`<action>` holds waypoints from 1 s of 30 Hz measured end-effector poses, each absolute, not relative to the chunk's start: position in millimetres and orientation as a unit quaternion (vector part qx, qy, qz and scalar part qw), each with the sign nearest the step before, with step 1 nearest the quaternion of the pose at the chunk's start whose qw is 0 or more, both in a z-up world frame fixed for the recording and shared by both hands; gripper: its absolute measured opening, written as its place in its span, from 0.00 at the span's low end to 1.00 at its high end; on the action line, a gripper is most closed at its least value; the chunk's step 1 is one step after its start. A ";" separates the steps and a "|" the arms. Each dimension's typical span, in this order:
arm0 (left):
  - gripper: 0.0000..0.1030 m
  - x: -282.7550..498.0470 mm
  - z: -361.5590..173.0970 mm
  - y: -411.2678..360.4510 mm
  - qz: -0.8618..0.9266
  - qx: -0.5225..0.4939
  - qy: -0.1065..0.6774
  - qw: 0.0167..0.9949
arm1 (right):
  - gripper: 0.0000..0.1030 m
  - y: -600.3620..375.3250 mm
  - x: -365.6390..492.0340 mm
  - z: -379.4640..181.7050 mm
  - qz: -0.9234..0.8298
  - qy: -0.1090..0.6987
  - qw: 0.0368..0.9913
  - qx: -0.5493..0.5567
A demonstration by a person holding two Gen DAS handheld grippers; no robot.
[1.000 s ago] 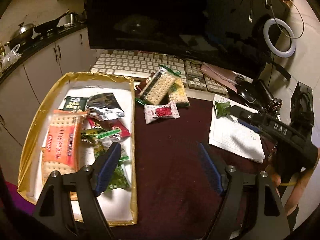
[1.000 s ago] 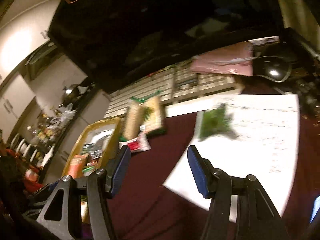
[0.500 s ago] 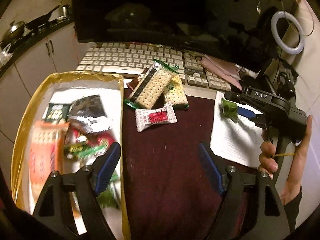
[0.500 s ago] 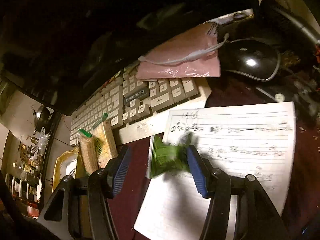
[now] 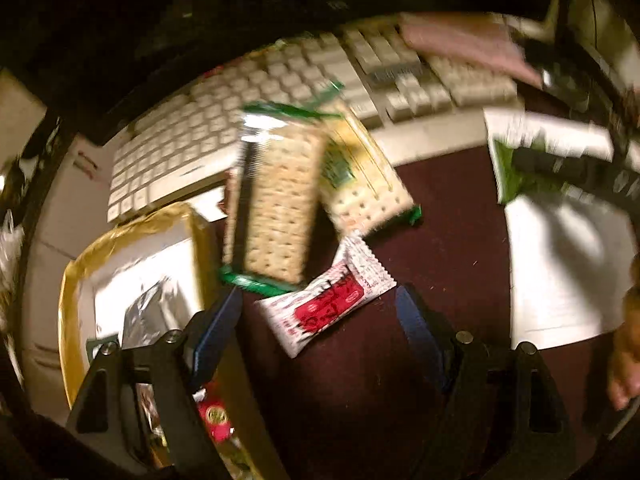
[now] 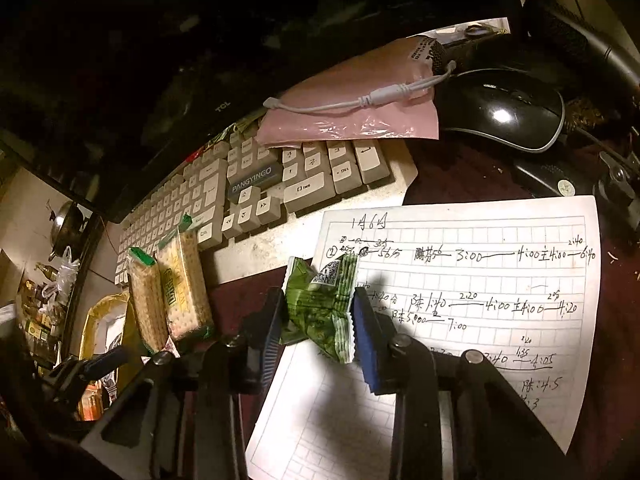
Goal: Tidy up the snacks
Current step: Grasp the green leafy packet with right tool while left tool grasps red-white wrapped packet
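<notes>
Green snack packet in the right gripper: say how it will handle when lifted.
The green packet looks crinkled and puffy, so it probably gives and sags. Likely light. Its glossy film may slip between the right gripper's pads, whose jaws have just been closing on it.

Beige keyboard [image 6: 256, 196] under dark monitor [image 6: 140, 60]; pink bag [image 6: 352, 108] overlapping its right end; black mouse [image 6: 504, 116] beside; handwritten sheet [image 6: 480, 300] below.
</notes>
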State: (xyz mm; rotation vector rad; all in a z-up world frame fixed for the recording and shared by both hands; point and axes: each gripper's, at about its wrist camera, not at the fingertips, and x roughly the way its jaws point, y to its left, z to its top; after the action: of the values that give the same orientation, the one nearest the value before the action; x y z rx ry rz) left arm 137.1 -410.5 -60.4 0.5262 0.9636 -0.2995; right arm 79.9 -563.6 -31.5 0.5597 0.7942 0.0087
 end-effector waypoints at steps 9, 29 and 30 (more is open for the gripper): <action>0.26 120.9 -63.3 -394.6 -0.172 0.209 0.509 0.817 | 0.31 -567.3 80.1 -33.2 0.012 0.380 0.880 0.284; 0.00 74.0 -49.1 -336.7 -0.189 0.094 0.480 0.851 | 0.28 -563.8 75.8 -24.4 0.024 0.355 0.892 0.279; 0.00 72.2 -50.0 -336.9 -0.189 0.095 0.480 0.852 | 0.28 -563.0 76.4 -24.5 0.024 0.355 0.892 0.279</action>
State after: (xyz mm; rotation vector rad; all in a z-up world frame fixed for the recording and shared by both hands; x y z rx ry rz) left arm 72.2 -336.9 -50.0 0.1998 1.0096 -0.3982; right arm 76.4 -563.0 -24.5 0.5786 0.7372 0.0497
